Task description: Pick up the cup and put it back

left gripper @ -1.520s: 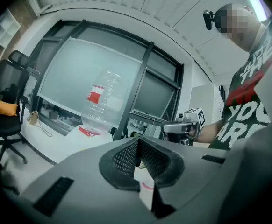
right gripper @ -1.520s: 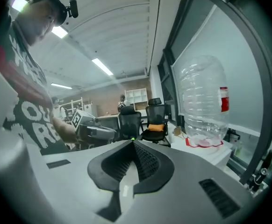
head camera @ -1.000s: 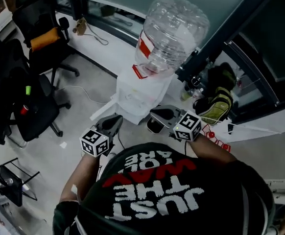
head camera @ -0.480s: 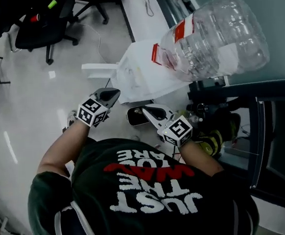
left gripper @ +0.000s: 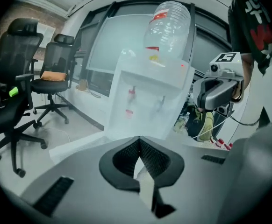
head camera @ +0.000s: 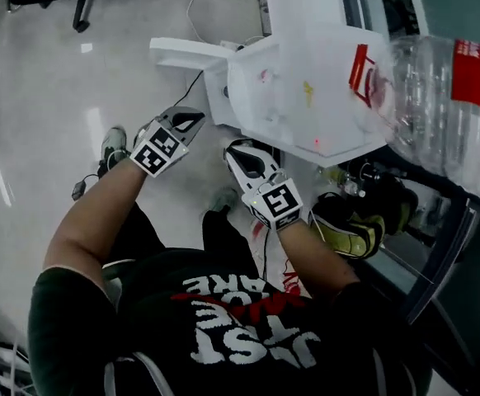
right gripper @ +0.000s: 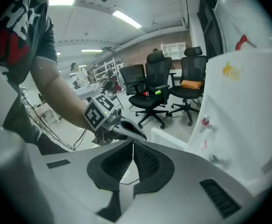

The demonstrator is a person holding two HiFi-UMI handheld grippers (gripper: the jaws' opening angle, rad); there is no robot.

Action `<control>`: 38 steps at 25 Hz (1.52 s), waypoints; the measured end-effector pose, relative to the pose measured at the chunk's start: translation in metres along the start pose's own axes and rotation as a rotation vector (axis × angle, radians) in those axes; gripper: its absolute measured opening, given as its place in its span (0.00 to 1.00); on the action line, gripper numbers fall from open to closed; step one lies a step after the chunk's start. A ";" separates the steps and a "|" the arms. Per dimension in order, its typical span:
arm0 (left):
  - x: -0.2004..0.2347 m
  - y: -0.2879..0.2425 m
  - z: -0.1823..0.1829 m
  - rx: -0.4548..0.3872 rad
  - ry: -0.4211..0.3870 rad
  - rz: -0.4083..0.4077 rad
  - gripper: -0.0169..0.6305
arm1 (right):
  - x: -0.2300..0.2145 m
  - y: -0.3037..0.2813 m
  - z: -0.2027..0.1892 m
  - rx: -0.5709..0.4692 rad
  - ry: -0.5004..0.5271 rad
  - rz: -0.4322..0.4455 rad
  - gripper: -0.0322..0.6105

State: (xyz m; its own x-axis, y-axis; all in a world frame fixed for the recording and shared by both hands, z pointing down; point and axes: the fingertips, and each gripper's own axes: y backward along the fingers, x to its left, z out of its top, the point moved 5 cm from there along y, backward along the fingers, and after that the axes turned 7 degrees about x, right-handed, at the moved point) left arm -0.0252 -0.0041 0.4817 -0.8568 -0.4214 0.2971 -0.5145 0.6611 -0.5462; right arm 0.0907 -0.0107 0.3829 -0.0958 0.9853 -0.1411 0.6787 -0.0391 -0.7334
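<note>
Cup not found in any view; judged to be the approach step, with left gripper [head camera: 195,119] and right gripper [head camera: 235,148] both pinched together on nothing, held low before the white water dispenser [head camera: 289,114]. Locate the cup first, probably somewhere at the dispenser's front, spread one pair of jaws before reaching, then come in level and close gently on the wall so as not to crush or tip it. Pale glossy floor [head camera: 50,97] underneath, inverted clear bottle [head camera: 446,114] on the dispenser, black office chairs [left gripper: 14,92] well apart in an open office room.
</note>
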 end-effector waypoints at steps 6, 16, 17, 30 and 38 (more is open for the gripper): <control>0.050 -0.078 -0.087 0.045 -0.044 -0.015 0.04 | -0.014 -0.105 -0.049 -0.009 0.030 0.023 0.11; 0.108 -0.250 -0.183 0.129 -0.248 -0.060 0.04 | -0.075 -0.232 -0.173 -0.097 -0.057 -0.071 0.11; 0.109 -0.264 -0.189 0.135 -0.282 -0.076 0.04 | -0.080 -0.238 -0.183 -0.093 -0.060 -0.085 0.11; 0.121 -0.406 -0.221 0.172 -0.775 -0.211 0.08 | -0.119 -0.277 -0.264 -0.086 -0.141 -0.309 0.11; 0.121 -0.451 -0.241 0.258 -1.098 -0.246 0.24 | -0.110 -0.281 -0.279 -0.110 -0.257 -0.393 0.11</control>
State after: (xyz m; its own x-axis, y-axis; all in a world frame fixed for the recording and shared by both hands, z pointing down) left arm 0.0946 -0.2033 0.9529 -0.1780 -0.9179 -0.3546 -0.5324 0.3929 -0.7498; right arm 0.1141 -0.0620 0.7903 -0.5280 0.8485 -0.0372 0.6264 0.3594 -0.6917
